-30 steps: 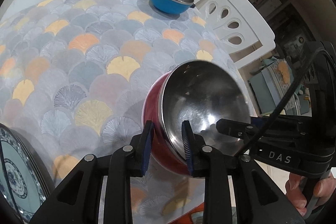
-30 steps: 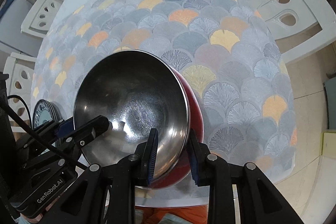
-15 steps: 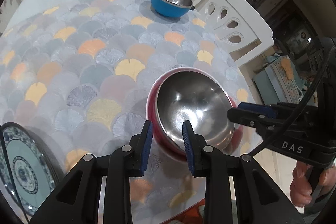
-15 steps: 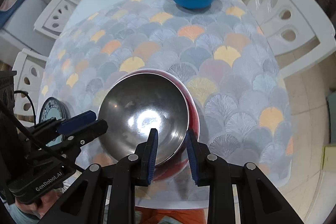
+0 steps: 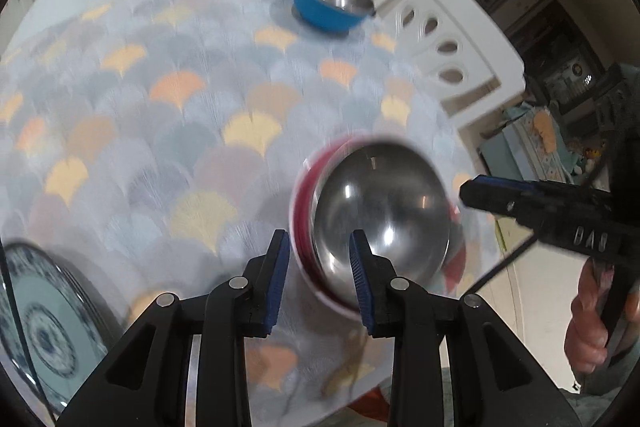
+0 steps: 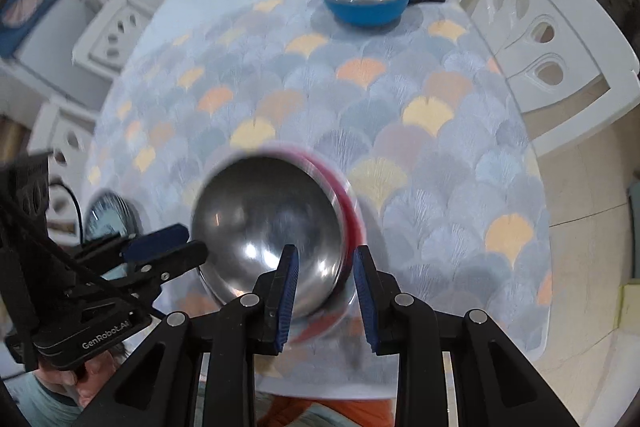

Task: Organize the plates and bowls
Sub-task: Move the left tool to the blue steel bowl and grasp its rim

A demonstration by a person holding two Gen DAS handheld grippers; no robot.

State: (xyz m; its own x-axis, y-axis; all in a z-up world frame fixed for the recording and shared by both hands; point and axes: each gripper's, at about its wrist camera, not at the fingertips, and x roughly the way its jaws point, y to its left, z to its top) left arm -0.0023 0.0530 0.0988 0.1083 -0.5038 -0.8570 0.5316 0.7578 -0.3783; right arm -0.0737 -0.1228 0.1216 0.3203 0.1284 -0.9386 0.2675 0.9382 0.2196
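The red bowl (image 5: 340, 227) now rests on the bench's near edge; both grippers' fingers (image 5: 276, 267) (image 6: 286, 283) have parted and released it, leaving it ready for stacking.

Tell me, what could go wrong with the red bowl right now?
1. The red bowl is close to the near edge of the table, so a nudge could send it to the floor.
2. Both views are blurred, which suggests fast movement. The left gripper and right gripper straddle opposite sides of its rim, and uneven pulls might tip it.
3. The patterned plate lies at the table edge beside the left gripper and could get knocked.
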